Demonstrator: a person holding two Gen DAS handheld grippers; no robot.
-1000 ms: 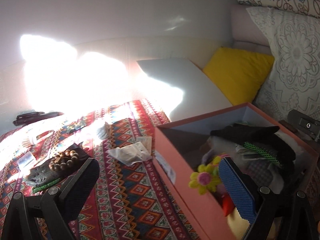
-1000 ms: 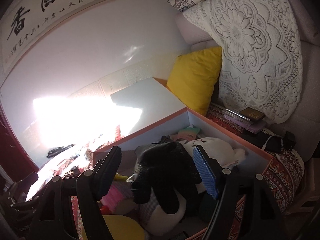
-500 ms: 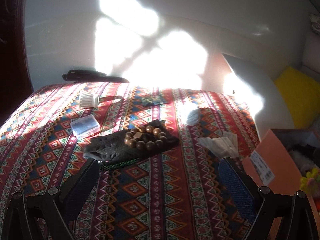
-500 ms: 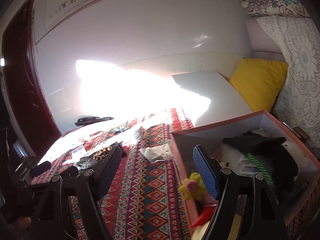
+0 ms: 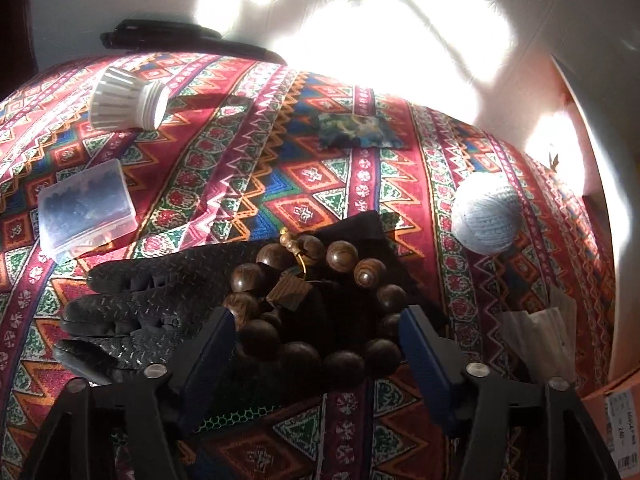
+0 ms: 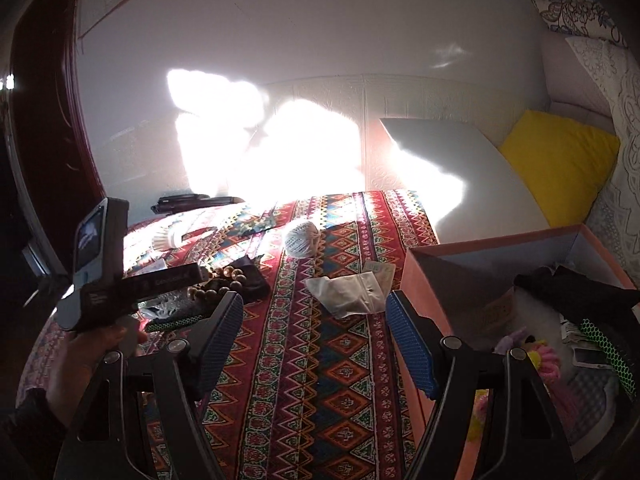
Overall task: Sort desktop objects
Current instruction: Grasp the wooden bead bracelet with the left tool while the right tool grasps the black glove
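A wooden bead bracelet lies on a black glove on the patterned cloth. My left gripper is open, low over the table, with its jaws on either side of the bracelet. The bracelet and glove also show in the right wrist view. My right gripper is open and empty, held above the cloth left of the orange box, which holds soft toys and a black glove.
On the cloth lie a white bulb base, a clear plastic case, a camouflage pouch, a ball of white string and clear plastic bags. A black object lies at the far edge. A yellow cushion sits at the right.
My left gripper swung left away from the box and dropped down around the bracelet. My right gripper pulled back out of the box and now faces the cloth.
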